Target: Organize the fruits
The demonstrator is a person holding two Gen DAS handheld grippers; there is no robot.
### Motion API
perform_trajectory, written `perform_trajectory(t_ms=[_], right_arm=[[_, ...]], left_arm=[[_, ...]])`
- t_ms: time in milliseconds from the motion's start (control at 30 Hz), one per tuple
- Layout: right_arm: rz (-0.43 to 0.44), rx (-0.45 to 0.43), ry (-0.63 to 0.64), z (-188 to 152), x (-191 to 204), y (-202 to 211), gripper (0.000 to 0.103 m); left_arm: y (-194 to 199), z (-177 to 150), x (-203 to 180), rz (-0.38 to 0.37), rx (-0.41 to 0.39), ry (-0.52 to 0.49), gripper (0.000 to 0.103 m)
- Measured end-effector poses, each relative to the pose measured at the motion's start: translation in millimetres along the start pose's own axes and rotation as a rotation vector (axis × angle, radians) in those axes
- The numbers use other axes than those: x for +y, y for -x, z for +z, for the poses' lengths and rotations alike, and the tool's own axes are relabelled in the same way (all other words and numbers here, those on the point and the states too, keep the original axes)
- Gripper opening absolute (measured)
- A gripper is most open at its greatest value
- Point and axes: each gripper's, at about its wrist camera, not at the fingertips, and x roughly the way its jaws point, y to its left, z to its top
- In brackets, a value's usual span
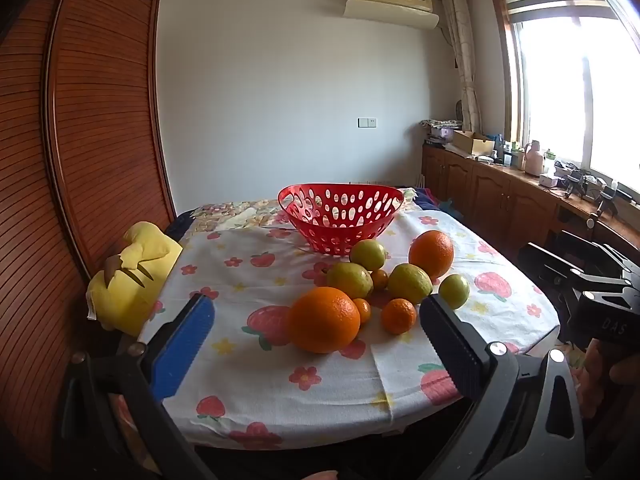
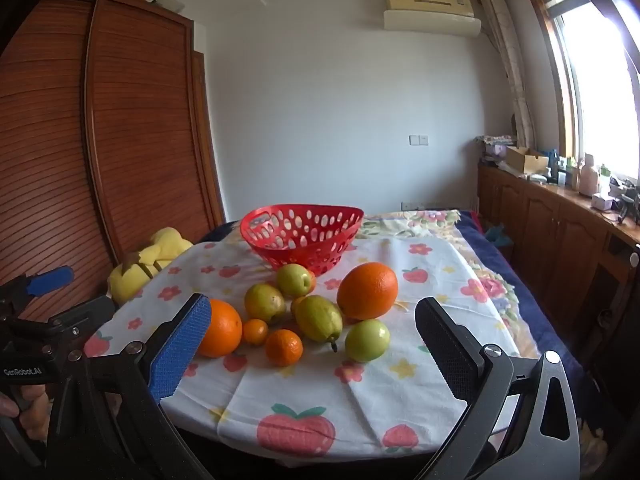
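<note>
A red perforated basket [image 1: 340, 216] [image 2: 300, 236] stands empty at the far side of the table. In front of it lies a cluster of fruit: two big oranges [image 1: 323, 319] [image 1: 431, 254], several green-yellow pears and apples [image 1: 350, 280] [image 2: 367, 340], and small tangerines [image 1: 398, 316] [image 2: 284, 347]. My left gripper [image 1: 316, 336] is open and empty, just short of the near big orange. My right gripper [image 2: 312, 344] is open and empty, before the fruit cluster. The left gripper also shows at the left edge of the right wrist view [image 2: 48, 312].
The table has a white cloth with strawberry and flower prints [image 1: 280, 392] [image 2: 400, 380]. A yellow plush toy [image 1: 132, 276] [image 2: 152, 260] sits at its left edge beside a wooden wardrobe [image 1: 80, 160]. Wooden cabinets with clutter [image 1: 520, 184] run along the right under the window.
</note>
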Motion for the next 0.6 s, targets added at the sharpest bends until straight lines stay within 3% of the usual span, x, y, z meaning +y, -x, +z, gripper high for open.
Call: perform_trajectory(t_ms=[600], right_arm=[[-0.002,-0.003,0.003,1.1,0.0,1.5,0.103]], left_arm=[[-1.3,-1.0,-2.0,-0.005,-0.004,0.003,0.103]])
